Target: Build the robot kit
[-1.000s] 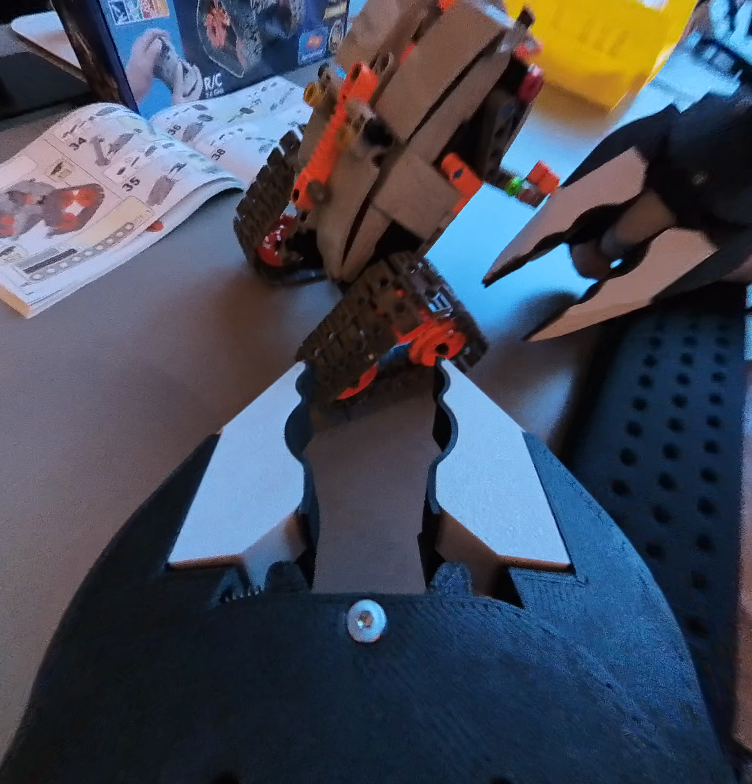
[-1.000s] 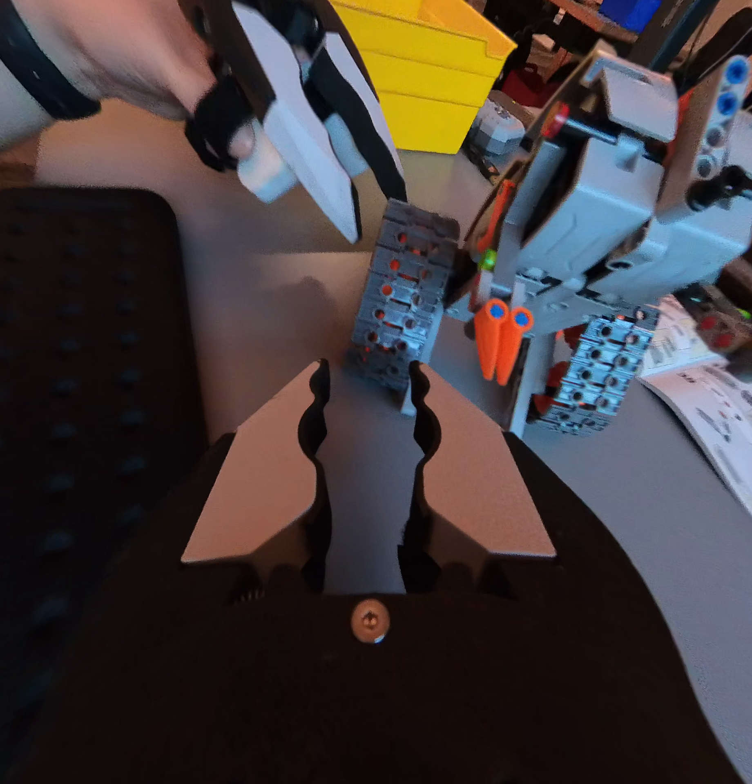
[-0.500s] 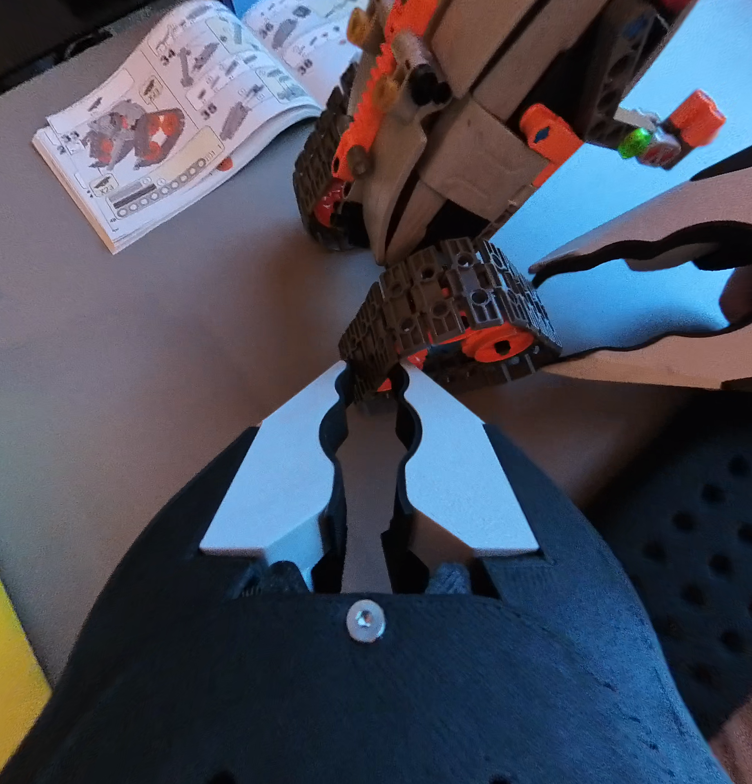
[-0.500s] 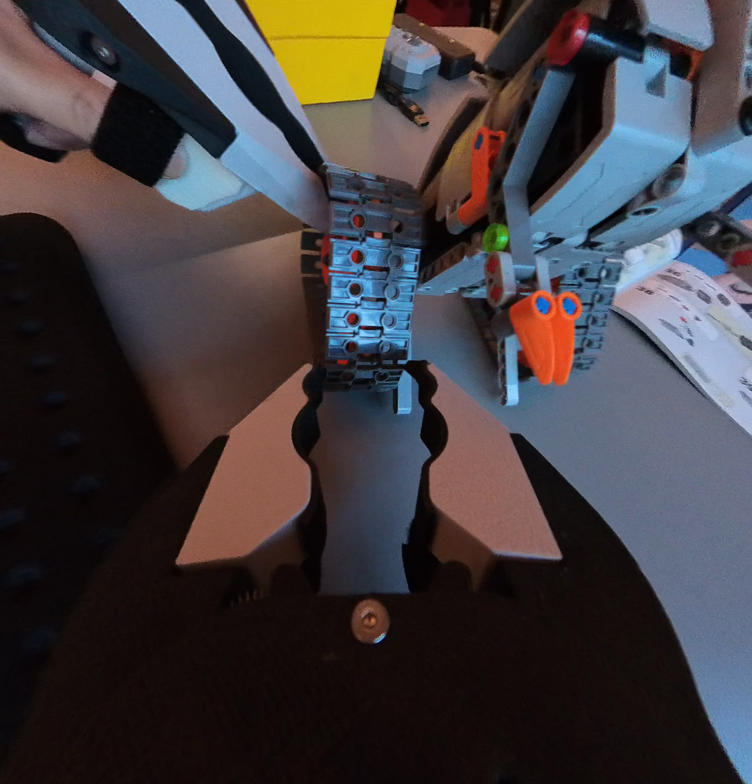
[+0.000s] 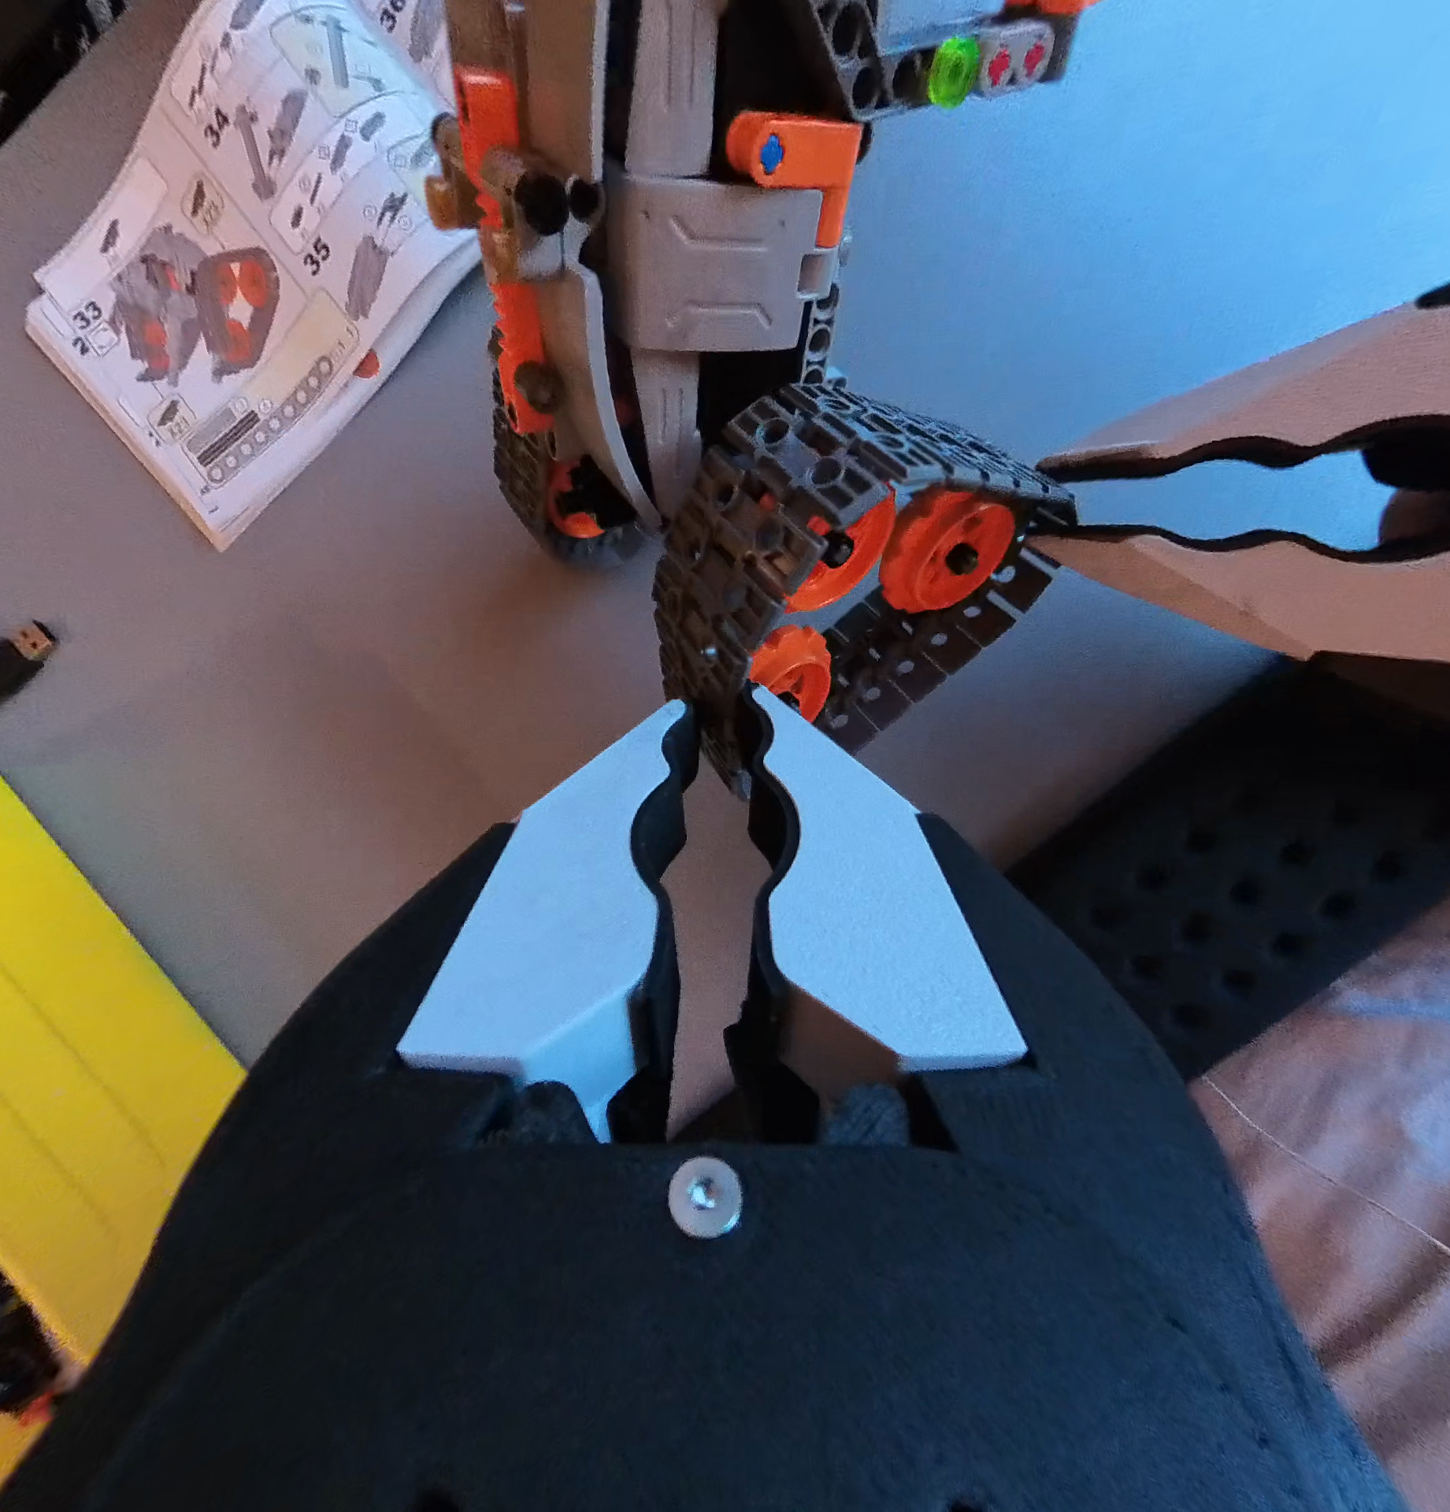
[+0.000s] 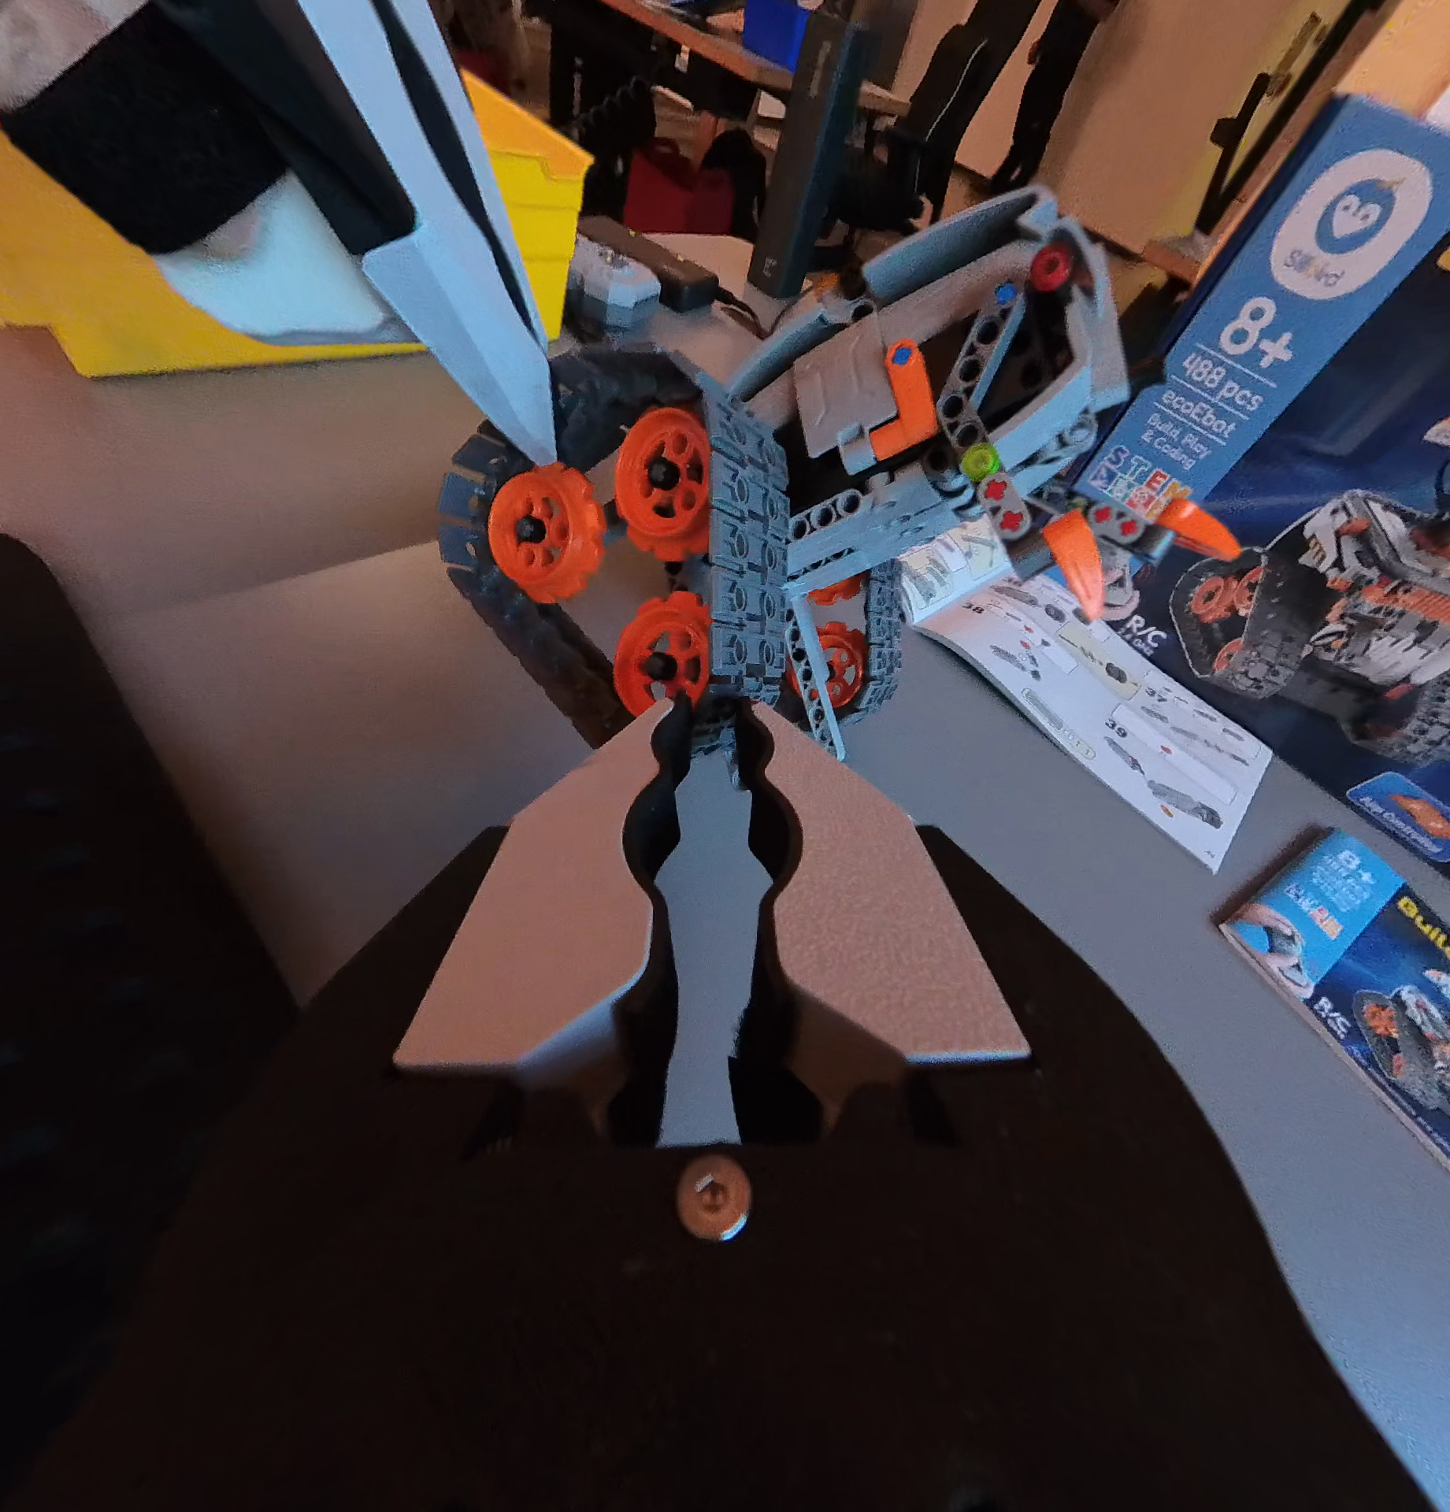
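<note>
Grey-and-orange brick-built tracked vehicle point(image 5: 705, 270) tilted on smooth grey counter point(image 5: 312, 654), left hand-held gripper point(image 5: 723, 720) clenched on its studded track point(image 5: 729, 573), right hand-held gripper point(image 6: 709, 718) clamping the same track, open instruction booklet point(image 5: 214, 270) behind.

**A shared workroom or classroom lab**

A workroom of the maker or teaching kind is suggested. A grey worktop point(image 6: 1073, 941) is seen, on which a tracked brick model point(image 6: 787, 507) stands beside its open manual point(image 5: 238, 270), its blue kit box point(image 6: 1319, 458) and a small booklet point(image 6: 1376, 974). Yellow bins point(image 6: 214, 311) are set at the worktop's edge, and a cable plug point(image 5: 9, 663) lies near. Further tables and the legs of standing people point(image 6: 1024, 90) are made out, blurred, in the background.
</note>
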